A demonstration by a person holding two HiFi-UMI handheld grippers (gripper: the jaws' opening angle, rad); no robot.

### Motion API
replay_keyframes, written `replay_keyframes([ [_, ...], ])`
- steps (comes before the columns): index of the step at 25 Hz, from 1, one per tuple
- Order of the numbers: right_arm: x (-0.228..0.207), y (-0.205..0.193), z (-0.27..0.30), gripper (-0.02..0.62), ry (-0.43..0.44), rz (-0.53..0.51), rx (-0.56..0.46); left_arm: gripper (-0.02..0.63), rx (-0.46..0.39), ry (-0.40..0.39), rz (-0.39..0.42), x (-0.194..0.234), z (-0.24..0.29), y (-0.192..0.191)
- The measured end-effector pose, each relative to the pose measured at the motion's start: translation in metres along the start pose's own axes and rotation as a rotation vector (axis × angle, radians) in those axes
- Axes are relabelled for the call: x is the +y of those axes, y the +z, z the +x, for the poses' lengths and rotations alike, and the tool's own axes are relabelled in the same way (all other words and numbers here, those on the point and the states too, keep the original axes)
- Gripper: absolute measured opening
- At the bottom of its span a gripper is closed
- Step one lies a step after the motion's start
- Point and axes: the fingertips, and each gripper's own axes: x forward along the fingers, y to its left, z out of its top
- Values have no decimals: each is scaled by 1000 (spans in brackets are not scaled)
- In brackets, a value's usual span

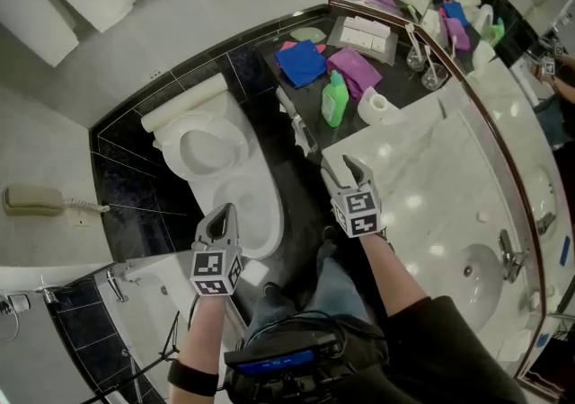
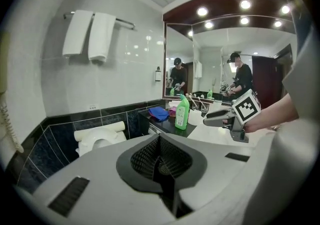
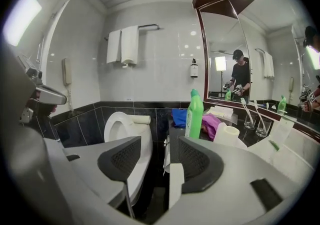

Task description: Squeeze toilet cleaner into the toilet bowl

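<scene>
The green toilet cleaner bottle (image 1: 335,99) (image 2: 182,113) (image 3: 194,114) stands upright on the dark shelf between the toilet and the marble counter. The white toilet (image 1: 216,155) (image 2: 97,140) (image 3: 117,126) has its lid raised against the wall. My right gripper (image 1: 346,171) (image 3: 160,146) is open and empty, pointing at the bottle from a short way off, over the counter's edge. My left gripper (image 1: 223,214) (image 2: 160,139) is shut on nothing and hovers above the front of the toilet bowl. In the left gripper view, the right gripper (image 2: 216,117) shows near the bottle.
Blue cloth (image 1: 301,63), purple cloth (image 1: 355,65) and toilet paper roll (image 1: 375,106) lie round the bottle. Two glasses (image 1: 424,65) stand by the mirror. The marble counter (image 1: 431,178) holds a sink (image 1: 476,276). A wall phone (image 1: 31,200) and towels (image 3: 125,44) hang on the wall.
</scene>
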Motion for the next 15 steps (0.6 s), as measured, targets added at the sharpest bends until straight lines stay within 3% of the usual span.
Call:
replay_keyframes([
  [7, -50, 4, 54, 423, -9, -13, -12, 0, 22, -66, 26, -41, 72, 15],
  [15, -90, -7, 113, 449, -25, 15, -18, 0, 32, -90, 44, -65, 135, 27],
])
